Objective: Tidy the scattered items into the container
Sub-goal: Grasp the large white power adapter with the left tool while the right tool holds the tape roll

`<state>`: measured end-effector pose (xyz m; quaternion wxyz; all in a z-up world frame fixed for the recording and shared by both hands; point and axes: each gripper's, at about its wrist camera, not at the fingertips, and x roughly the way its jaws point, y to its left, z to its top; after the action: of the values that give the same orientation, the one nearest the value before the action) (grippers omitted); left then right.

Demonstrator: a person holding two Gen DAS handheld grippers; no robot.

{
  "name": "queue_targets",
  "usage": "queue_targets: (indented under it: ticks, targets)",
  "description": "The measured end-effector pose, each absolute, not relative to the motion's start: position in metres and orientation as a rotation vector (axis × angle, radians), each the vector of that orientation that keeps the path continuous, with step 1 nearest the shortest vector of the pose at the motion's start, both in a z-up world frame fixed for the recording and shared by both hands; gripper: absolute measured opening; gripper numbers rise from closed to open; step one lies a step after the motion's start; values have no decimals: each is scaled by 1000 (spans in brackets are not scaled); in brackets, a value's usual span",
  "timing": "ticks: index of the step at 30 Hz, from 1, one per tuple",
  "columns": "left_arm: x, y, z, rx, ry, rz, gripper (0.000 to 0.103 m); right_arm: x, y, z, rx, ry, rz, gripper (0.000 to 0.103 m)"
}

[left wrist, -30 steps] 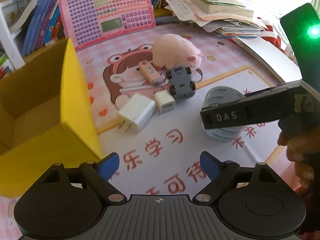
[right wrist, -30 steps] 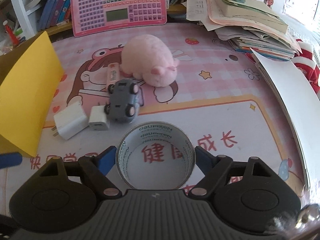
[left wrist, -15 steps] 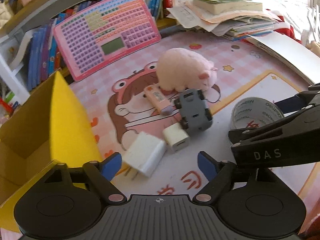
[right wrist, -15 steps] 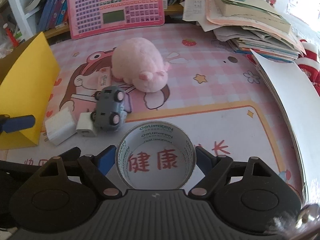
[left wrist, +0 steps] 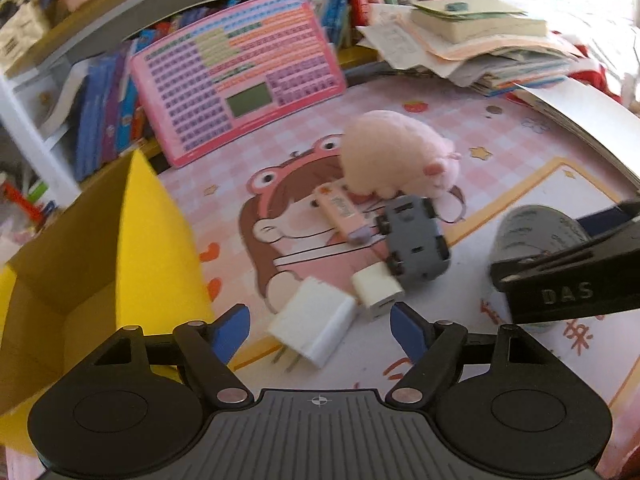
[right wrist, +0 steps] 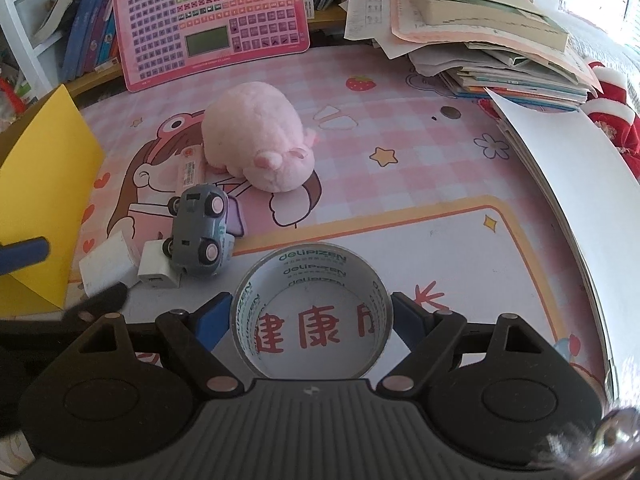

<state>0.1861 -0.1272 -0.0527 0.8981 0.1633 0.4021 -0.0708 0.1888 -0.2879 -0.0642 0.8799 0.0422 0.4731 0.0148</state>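
My right fingers clasp the tape roll standing on the surface; my left fingers hang spread above the white charger; the yellow box sits left.

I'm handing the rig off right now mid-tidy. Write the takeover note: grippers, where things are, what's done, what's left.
Right gripper: fingers on either side of the tape roll, which sits on the mat; contact not clear, not lifted.
Left gripper: open, empty, just in front of the large white charger.
On the mat: small white charger beside the large one, grey toy car on its side against it, pink stick, pink plush.
Yellow box stands to the left; what shows of its inside is empty.
Done: nothing visibly boxed.
Left: all six items.
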Motion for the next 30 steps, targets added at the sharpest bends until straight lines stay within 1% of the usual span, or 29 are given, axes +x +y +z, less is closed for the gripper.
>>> queue_targets:
  ticks: [4, 7, 10, 11, 12, 15, 19, 22, 26, 27, 30]
  targets:
    - [188, -116, -50, 300, 846, -117, 80, 187, -286, -64, 77, 989, 39, 84]
    - [188, -123, -54, 334, 846, -109, 79, 187, -286, -64, 80, 988, 38, 84]
    - [188, -134, -55, 327, 841, -109, 76, 187, -287, -65, 81, 988, 40, 84]
    - [187, -139, -53, 325, 833, -112, 66, 187, -287, -65, 81, 988, 39, 84]
    - [186, -145, -53, 344, 821, -118, 59, 187, -287, -65, 84, 988, 35, 84]
    - [190, -150, -55, 351, 807, -110, 60, 188, -292, -65, 93, 989, 25, 84]
    - [213, -133, -65, 203, 872, -29, 59, 187, -294, -66, 88, 994, 39, 84]
    - [223, -124, -71, 115, 889, 12, 64, 188, -294, -66, 75, 999, 49, 84]
    - [229, -127, -78, 97, 921, 35, 65, 188, -295, -67, 64, 1003, 63, 84]
    - [230, -127, -82, 97, 940, 39, 67, 188, -294, -68, 59, 1004, 66, 84]
    - [227, -121, -89, 63, 990, 26, 65, 187, -294, -68, 56, 1007, 73, 84]
